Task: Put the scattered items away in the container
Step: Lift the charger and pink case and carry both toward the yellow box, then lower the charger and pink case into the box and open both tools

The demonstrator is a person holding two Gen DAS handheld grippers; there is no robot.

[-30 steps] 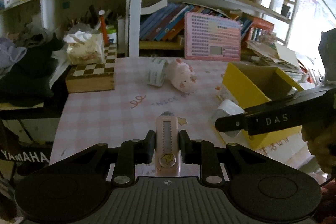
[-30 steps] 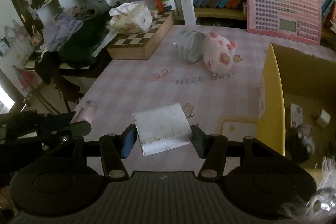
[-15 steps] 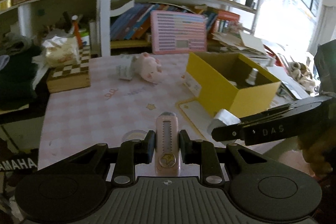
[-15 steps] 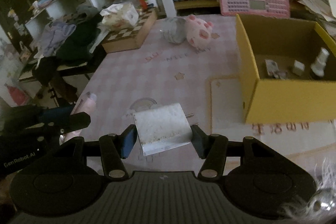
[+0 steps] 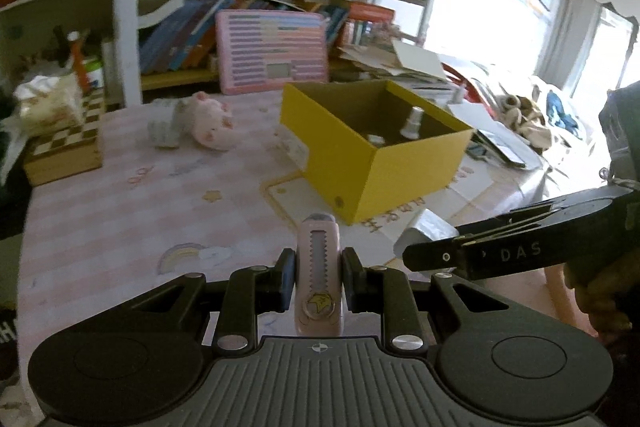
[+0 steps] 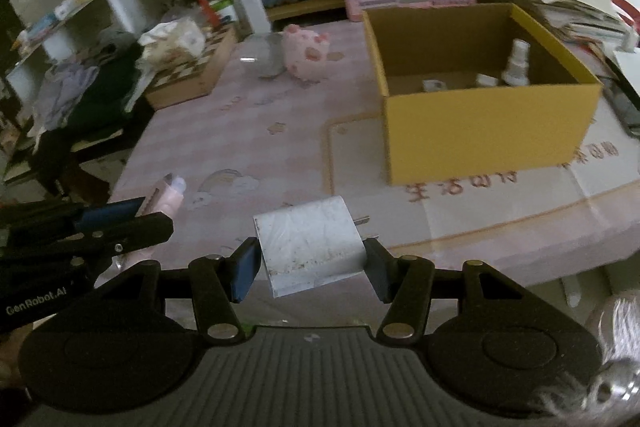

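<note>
Container: yellow cardboard box (image 6: 488,131), open-topped, standing on the right half of the pink checked tablecloth (image 6: 248,131), far side of both grippers. Contents visible: a small white spray bottle (image 6: 517,63) upright at the right, a small white piece (image 6: 487,80) just beside it, and another small item (image 6: 433,85) further left on the box floor. What these last two are cannot be told.

Items in hand, left to right:
- Left gripper (image 5: 316,281): clamped on a pink utility knife (image 5: 319,279), slider side up, tip pointing toward the near corner of the box. Held above the cloth, near edge of the table.
- Right gripper (image 6: 310,263): clamped on a white plug adapter (image 6: 310,245), its metal prongs pointing away to the right. Held near the table's front edge, box well ahead.

Items outstanding on the cloth, far left of the box:
- Grey-white roll (image 5: 164,129), lying on its side.
- Pink pig toy (image 5: 210,125), touching or just beside the roll.

Not counted as scattered items, by judgement: chessboard box (image 5: 66,151) with tissue pack (image 5: 46,103) at the far left, pink keyboard toy (image 5: 274,53) leaning on the shelf.

Status, judged: roughly midway. Three pieces boxed, two lifted but not yet deposited, two untouched. Remaining: carry both held pieces over the rim, let go, then collect roll and pig.
</note>
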